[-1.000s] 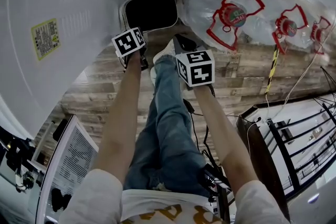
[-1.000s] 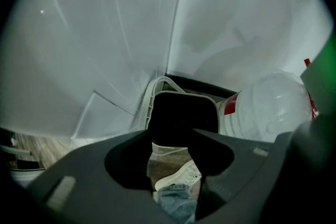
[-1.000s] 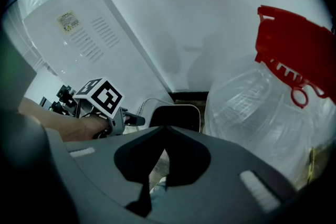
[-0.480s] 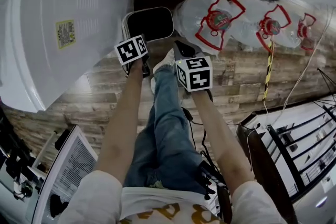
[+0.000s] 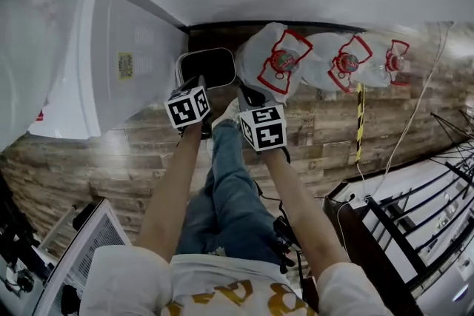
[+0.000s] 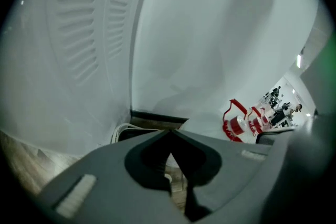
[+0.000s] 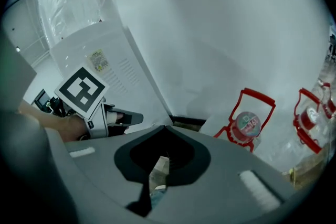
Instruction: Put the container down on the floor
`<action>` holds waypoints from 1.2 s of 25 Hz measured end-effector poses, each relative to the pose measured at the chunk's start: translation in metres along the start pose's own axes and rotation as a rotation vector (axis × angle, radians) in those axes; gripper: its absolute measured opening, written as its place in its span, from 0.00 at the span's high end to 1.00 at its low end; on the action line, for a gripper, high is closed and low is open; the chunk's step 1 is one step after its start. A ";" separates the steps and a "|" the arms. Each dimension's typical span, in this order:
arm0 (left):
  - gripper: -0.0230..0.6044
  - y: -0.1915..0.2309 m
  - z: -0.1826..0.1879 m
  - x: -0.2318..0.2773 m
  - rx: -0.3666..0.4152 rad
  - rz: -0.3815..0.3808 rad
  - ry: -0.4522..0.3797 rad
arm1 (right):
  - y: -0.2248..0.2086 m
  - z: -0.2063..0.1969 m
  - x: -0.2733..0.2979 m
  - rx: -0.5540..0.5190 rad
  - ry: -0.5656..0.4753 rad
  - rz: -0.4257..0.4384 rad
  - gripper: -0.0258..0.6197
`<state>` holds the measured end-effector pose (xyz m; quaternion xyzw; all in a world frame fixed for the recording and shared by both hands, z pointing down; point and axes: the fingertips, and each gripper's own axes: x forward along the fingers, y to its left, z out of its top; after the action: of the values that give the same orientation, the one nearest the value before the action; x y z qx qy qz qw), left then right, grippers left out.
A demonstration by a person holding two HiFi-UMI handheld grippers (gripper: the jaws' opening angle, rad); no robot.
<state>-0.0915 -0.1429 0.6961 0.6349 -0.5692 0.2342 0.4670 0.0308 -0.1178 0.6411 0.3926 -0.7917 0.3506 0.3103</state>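
— Where was the container (image 5: 209,67)?

— Down on the plank floor (image 5: 333,118), at the upper centre of the head view, upright with its dark mouth facing up. It sat in the corner by the dark skirting (image 5: 222,27). The white appliance (image 5: 126,63) was just to its left in the frame, and the nearest water bottle (image 5: 275,64), red-handled, was just to its right.

— And the left gripper (image 5: 198,85)?

— Its jaws had just been closing and met at the tips, with nothing between them. In the left gripper view the container's white rim showed behind them, low and left of centre.

— The right gripper (image 5: 248,95)?

— Pinched together too, and empty. Only a sliver of floor and jeans (image 5: 229,181) showed through the gap below its tips. In the head view both grippers sat mid-frame, side by side, just below the container in the picture.

— Did either have hold of it?

— Neither one held it.
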 end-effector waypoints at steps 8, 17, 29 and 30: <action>0.79 -0.026 0.039 -0.066 0.008 -0.077 -0.089 | 0.017 0.051 -0.052 -0.014 -0.100 0.045 0.92; 0.78 -0.069 0.066 -0.155 0.079 -0.237 -0.170 | 0.047 0.084 -0.129 -0.005 -0.220 0.014 0.92; 0.79 -0.086 0.097 -0.271 0.142 -0.330 -0.300 | 0.110 0.105 -0.215 -0.006 -0.375 -0.008 0.92; 0.79 -0.086 0.100 -0.280 0.152 -0.331 -0.312 | 0.115 0.108 -0.222 -0.014 -0.393 -0.016 0.92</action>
<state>-0.1020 -0.0948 0.3901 0.7814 -0.5034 0.0955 0.3563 0.0214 -0.0631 0.3741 0.4574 -0.8364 0.2593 0.1551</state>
